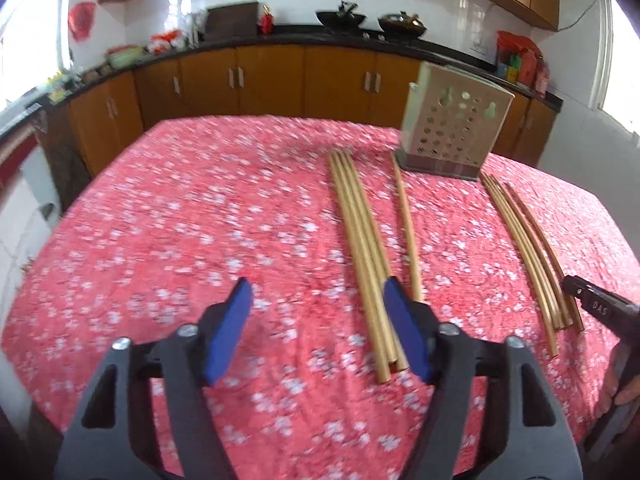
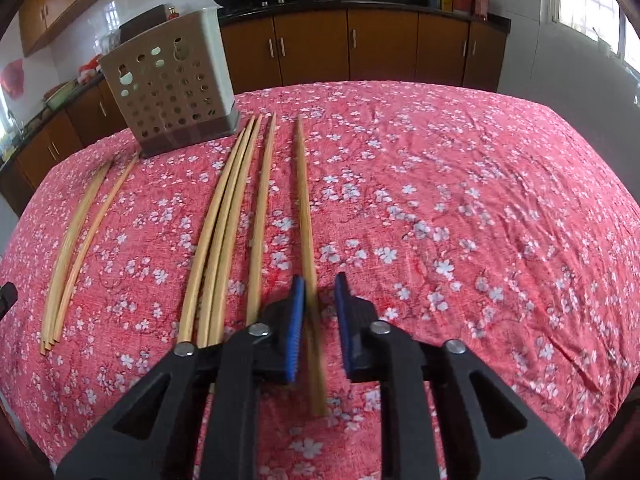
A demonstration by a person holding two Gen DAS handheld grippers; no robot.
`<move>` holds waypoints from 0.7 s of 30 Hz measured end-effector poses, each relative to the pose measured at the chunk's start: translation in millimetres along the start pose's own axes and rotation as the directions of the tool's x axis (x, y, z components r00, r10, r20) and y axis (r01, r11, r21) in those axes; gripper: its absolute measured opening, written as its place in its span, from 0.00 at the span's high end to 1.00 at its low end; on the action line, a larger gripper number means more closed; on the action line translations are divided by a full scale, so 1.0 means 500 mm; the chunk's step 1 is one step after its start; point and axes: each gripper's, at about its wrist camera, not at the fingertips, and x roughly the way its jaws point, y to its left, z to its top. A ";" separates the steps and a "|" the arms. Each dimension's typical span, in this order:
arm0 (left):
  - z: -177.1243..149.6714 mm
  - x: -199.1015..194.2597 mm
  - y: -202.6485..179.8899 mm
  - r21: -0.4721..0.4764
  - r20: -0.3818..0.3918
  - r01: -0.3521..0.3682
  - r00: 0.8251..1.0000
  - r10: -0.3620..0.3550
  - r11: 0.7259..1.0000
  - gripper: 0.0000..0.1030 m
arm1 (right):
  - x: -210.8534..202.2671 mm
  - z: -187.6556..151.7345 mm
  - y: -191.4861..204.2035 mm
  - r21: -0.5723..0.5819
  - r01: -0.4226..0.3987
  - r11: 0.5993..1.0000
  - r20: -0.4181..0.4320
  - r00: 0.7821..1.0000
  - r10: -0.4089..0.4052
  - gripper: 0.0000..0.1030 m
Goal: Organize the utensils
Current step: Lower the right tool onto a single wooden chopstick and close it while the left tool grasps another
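Note:
Bamboo chopsticks lie lengthwise on the red floral tablecloth (image 1: 160, 240), in front of a perforated metal utensil holder (image 1: 452, 128) (image 2: 172, 88). My left gripper (image 1: 317, 286) is open over bare cloth. Its right pad (image 1: 404, 332) overlaps the near ends of a chopstick bundle (image 1: 360, 248), with a lone chopstick (image 1: 408, 232) just beyond. My right gripper (image 2: 320, 280) has its blue pads drawn close around a single chopstick (image 2: 306, 216), which runs between them and under the jaws. Further left lie another single chopstick (image 2: 262, 208), a bundle (image 2: 220, 216) and a thinner group (image 2: 76, 248).
A third chopstick group (image 1: 524, 248) lies at the right in the left wrist view, next to the right gripper's black body (image 1: 596, 304) and a hand (image 1: 624, 392). Wooden cabinets (image 1: 260, 80) and a dark counter with woks (image 1: 340, 18) run behind the table.

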 end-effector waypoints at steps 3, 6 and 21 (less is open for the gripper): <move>0.028 0.051 -0.020 -0.007 -0.050 0.037 0.998 -0.037 0.999 0.51 | -0.001 0.002 -0.014 0.030 -0.002 1.000 0.003 1.000 0.002 0.91; 0.035 0.076 -0.026 0.000 -0.098 0.065 0.993 -0.064 0.998 0.67 | -0.002 0.005 -0.020 0.038 0.005 0.999 0.005 1.000 -0.005 0.92; 0.050 0.110 -0.034 0.028 -0.149 0.079 0.986 -0.074 0.996 0.84 | 0.013 0.023 -0.010 0.027 0.003 1.000 -0.009 1.000 -0.003 0.92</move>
